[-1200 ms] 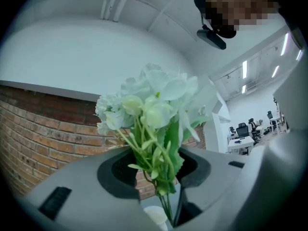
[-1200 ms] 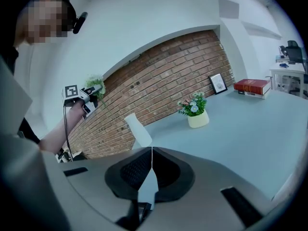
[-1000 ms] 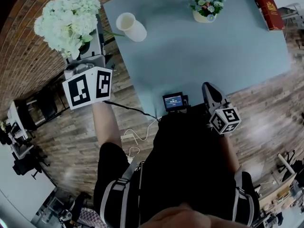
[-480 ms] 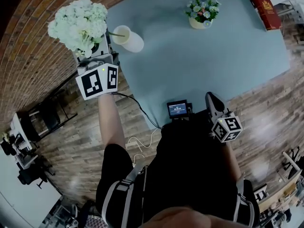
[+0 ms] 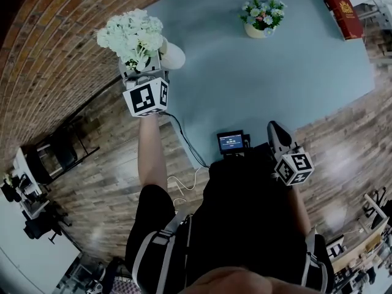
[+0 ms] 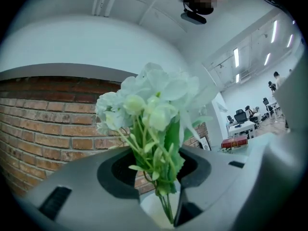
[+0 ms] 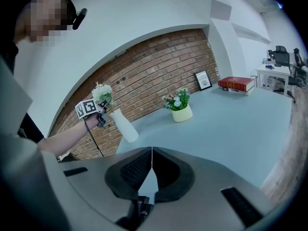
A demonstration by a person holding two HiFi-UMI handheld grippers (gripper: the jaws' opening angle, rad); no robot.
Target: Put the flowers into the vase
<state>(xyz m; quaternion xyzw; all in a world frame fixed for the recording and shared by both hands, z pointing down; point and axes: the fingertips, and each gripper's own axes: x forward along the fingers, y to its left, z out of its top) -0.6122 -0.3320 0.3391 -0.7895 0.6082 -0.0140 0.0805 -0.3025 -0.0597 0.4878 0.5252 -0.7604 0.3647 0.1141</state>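
A bunch of white flowers (image 5: 131,34) with green stems stands upright, and my left gripper (image 5: 143,67) is shut on the stems. In the left gripper view the stems (image 6: 166,196) run down between the jaws toward the white vase (image 6: 153,211) just below. The vase (image 5: 173,56) stands at the near left corner of the blue-grey table (image 5: 275,72), partly hidden behind the bunch. Whether the stem ends are inside its mouth I cannot tell. My right gripper (image 5: 273,127) is by the person's body at the table's near edge, shut and holding nothing (image 7: 152,163). From the right gripper view the flowers (image 7: 102,93) sit above the vase (image 7: 124,125).
A small cream pot of mixed flowers (image 5: 263,17) stands at the table's far middle and a red book (image 5: 343,5) at its far right. A small screen device (image 5: 231,142) is clamped to the near edge. A brick wall (image 5: 55,48) runs along the left. A framed picture (image 7: 203,80) leans against it.
My left gripper has come down and to the right with the flowers, from beside the table's corner to right over the vase. The right gripper has hardly moved.
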